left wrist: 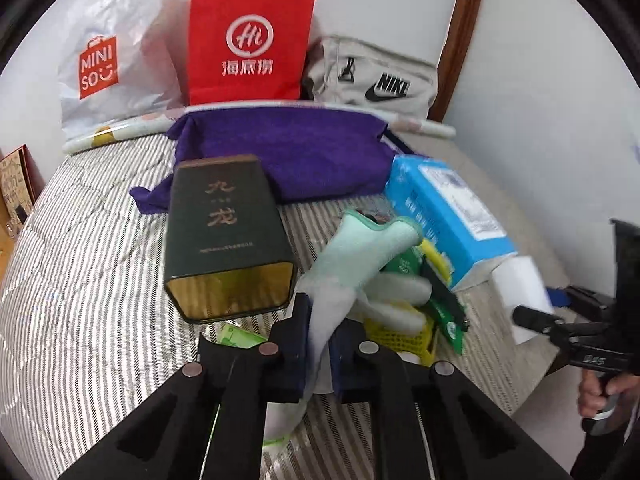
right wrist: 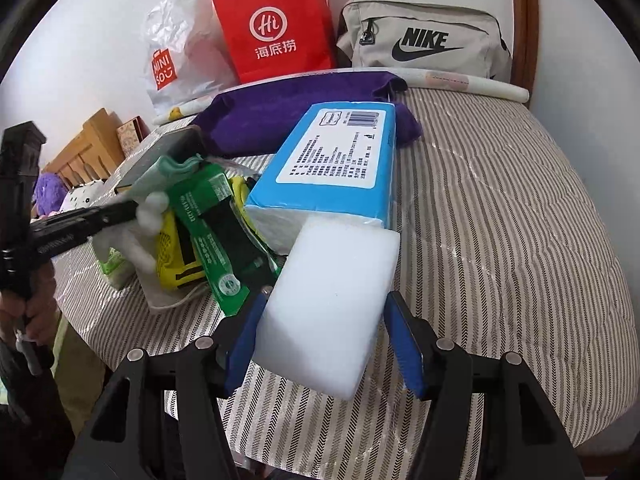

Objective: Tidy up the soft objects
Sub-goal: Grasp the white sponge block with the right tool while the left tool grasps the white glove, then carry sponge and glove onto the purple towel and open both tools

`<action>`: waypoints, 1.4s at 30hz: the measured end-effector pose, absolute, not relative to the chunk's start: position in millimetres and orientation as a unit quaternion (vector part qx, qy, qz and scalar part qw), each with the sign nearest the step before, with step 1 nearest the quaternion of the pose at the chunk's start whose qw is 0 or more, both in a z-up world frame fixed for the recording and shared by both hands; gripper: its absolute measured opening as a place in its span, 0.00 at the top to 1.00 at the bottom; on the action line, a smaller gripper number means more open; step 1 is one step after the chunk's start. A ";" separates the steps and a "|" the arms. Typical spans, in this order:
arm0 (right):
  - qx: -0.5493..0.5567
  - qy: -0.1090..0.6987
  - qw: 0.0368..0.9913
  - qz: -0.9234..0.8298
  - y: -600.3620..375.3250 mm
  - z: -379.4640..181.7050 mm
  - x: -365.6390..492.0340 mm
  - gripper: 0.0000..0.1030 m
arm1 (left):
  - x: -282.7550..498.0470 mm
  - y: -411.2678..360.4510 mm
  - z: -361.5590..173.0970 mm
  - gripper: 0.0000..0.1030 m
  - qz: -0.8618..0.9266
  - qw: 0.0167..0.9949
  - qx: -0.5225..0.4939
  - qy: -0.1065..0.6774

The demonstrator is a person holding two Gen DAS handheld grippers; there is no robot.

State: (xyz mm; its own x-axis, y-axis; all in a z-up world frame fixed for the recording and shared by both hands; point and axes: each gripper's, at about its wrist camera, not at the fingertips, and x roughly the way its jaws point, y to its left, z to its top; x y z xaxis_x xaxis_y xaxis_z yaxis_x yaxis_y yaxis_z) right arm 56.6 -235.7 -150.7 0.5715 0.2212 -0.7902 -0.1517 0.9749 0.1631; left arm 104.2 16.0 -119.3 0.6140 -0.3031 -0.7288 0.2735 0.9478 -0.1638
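Two grippers we hold over the striped bed [left wrist: 80, 264]. In the left wrist view, a dark tin [left wrist: 228, 236] lies left of centre; at lower centre our left gripper [left wrist: 320, 344] pinches a pale green cloth [left wrist: 360, 252]. In the right wrist view, the blue tissue pack [right wrist: 332, 160] sits at centre, and below it our right gripper [right wrist: 324, 344] clamps a white sponge block [right wrist: 332, 304].

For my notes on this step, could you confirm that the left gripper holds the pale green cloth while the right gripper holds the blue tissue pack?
Not quite. The right gripper holds the white sponge, as the right wrist view shows; the blue tissue pack lies behind it on the bed. The left gripper does hold the pale green cloth.
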 end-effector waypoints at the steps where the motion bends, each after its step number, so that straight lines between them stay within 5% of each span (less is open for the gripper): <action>1: 0.038 0.451 0.885 0.106 -234.9 -151.0 56.6 0.41 | 100.5 17.6 -115.6 0.91 -0.156 0.901 -0.016 0.405; 23: 0.046 0.411 0.900 0.140 -232.5 -100.8 51.3 0.41 | 84.4 79.7 -61.4 0.92 -0.085 0.928 -0.063 0.356; 42: 0.006 0.403 0.900 0.163 -223.9 -54.2 181.0 0.41 | 171.9 83.6 -22.5 0.92 -0.072 0.930 -0.081 0.351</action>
